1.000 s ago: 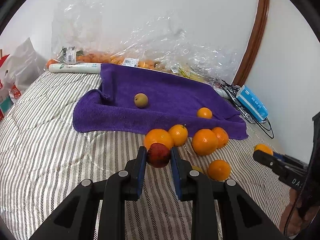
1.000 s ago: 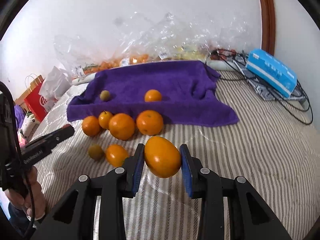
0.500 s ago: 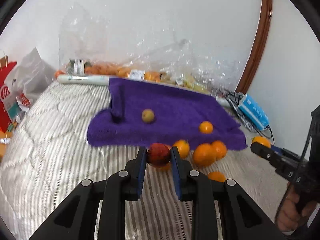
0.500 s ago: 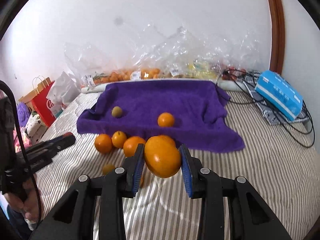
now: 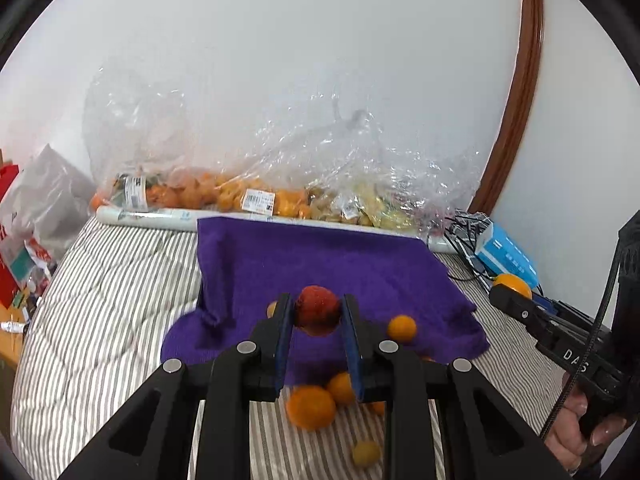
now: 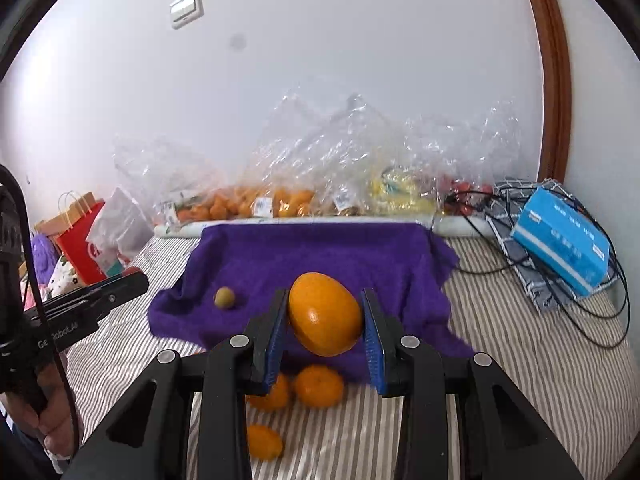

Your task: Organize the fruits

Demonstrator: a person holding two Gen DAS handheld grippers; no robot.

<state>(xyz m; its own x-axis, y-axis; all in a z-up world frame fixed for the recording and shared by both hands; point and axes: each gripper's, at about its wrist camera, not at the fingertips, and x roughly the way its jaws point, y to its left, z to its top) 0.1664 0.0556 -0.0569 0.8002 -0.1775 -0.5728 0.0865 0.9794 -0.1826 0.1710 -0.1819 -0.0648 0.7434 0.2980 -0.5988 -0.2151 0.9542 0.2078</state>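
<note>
the left tongs [image 5: 316, 312] squeezed a red fruit [image 5: 317, 309]; the right tongs [image 6: 325, 316] squeezed a big orange [image 6: 325, 314]. either round fruit could slip out and roll off the bed [image 6: 540, 360].

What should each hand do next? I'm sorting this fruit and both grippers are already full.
Probably carry both fruits forward and lower them onto the purple towel. The left gripper is clamped on a red fruit, and the right gripper on a big orange. Both are off the bed, and two small fruits already lie on the towel.
</note>
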